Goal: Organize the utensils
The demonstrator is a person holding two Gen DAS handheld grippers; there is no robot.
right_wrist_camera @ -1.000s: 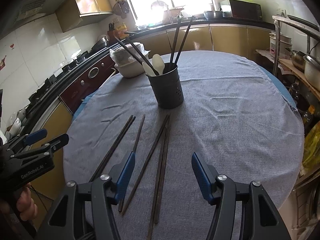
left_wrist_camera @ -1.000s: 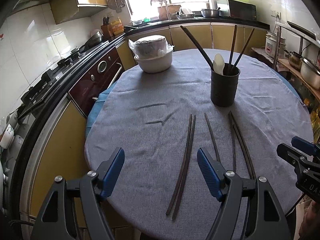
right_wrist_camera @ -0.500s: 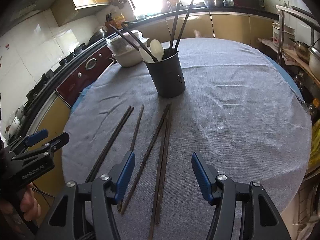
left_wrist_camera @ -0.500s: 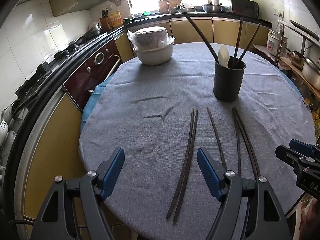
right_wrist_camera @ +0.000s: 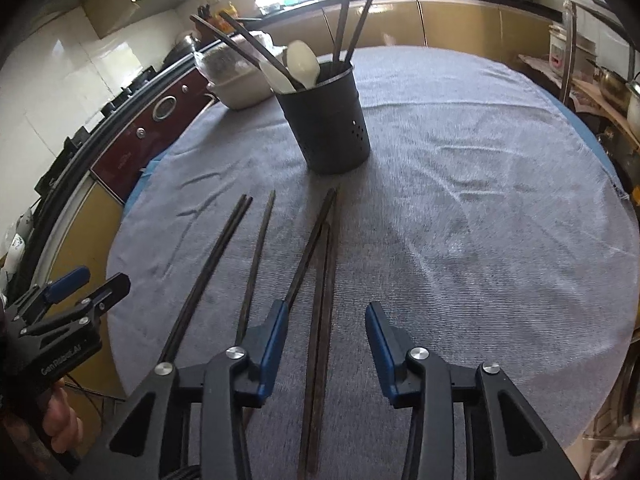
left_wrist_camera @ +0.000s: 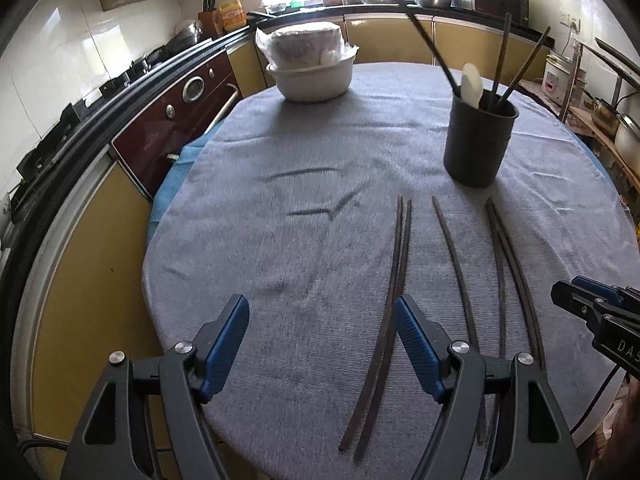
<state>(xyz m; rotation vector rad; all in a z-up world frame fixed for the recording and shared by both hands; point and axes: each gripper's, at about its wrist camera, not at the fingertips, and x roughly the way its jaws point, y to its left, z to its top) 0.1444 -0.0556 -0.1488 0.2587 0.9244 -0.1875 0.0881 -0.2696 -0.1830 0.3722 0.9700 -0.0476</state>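
Several dark chopsticks lie loose on the grey tablecloth: a pair (left_wrist_camera: 396,280), a single one (left_wrist_camera: 456,264) and a further group (left_wrist_camera: 508,264). A black utensil holder (left_wrist_camera: 478,140) stands behind them with chopsticks and a white spoon in it. My left gripper (left_wrist_camera: 320,336) hangs open over the cloth, just left of the pair, holding nothing. My right gripper (right_wrist_camera: 326,316) hovers low over the group of chopsticks (right_wrist_camera: 322,272), which lie between its closing jaws; the pads do not touch them. The holder (right_wrist_camera: 332,128) stands beyond.
A white bowl (left_wrist_camera: 312,76) with a bagged stack inside sits at the table's far left. Kitchen counters and an oven (left_wrist_camera: 180,120) curve round behind. A rack with pots (left_wrist_camera: 616,120) stands to the right. A hand (right_wrist_camera: 60,416) holds the left gripper (right_wrist_camera: 68,300).
Both grippers have come down and forward toward the chopsticks. The right gripper's jaws have narrowed. The left gripper's jaws stand as wide as before.
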